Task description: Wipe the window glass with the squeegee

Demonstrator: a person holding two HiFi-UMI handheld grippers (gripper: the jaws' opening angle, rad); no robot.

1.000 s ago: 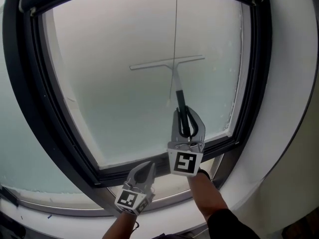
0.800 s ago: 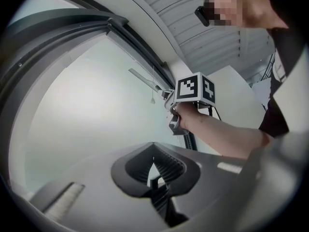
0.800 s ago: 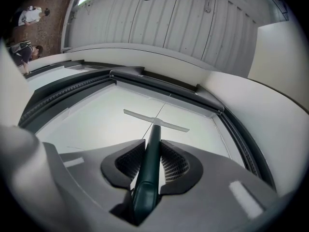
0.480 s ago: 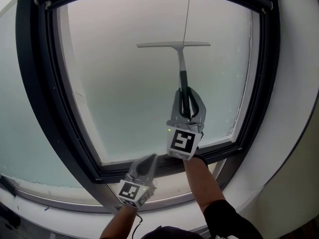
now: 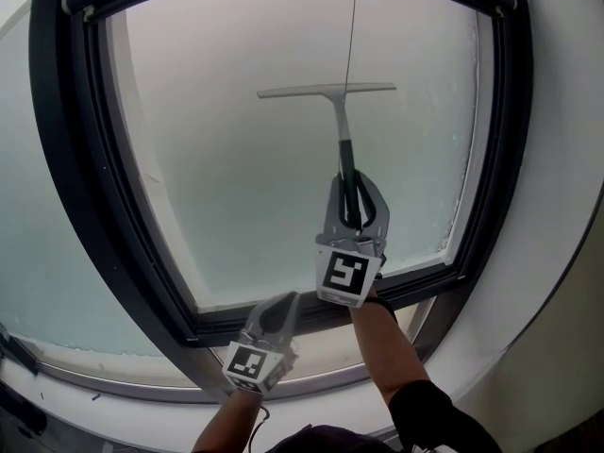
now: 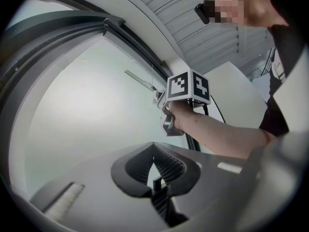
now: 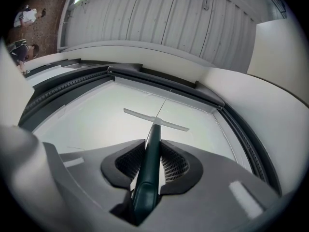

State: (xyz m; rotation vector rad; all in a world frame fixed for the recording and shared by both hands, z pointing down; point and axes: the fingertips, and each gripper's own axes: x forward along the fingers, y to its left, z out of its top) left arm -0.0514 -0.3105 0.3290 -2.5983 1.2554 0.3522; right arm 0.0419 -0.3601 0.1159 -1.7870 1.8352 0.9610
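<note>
Clamping squeegee [image 5: 339, 125] by its dark handle with right gripper [image 5: 353, 201]: jaws closed firmly on it, handle lying straight along the jaw line. Probably done that way to hold blade square through the pull. Resting blade level, apparently flat against window glass [image 5: 236, 177], high inside window frame [image 5: 510, 111], nearer frame's right side than its left. Reads as mid-wipe, with glass from blade down to frame's bottom rail yet to cover. Parking left gripper [image 5: 280, 308] low at frame's bottom rail, jaws closed on nothing; presumably to be out of the stroke path.

Only in right gripper view: handle seated between ribbed pads [image 7: 175, 166]. Only in left gripper view: side-on look at marker cube [image 6: 188, 87] and forearm [image 6: 217, 132], blade edge-on near frame's top. Only in head view: both grippers together, blade's spot inside frame.
</note>
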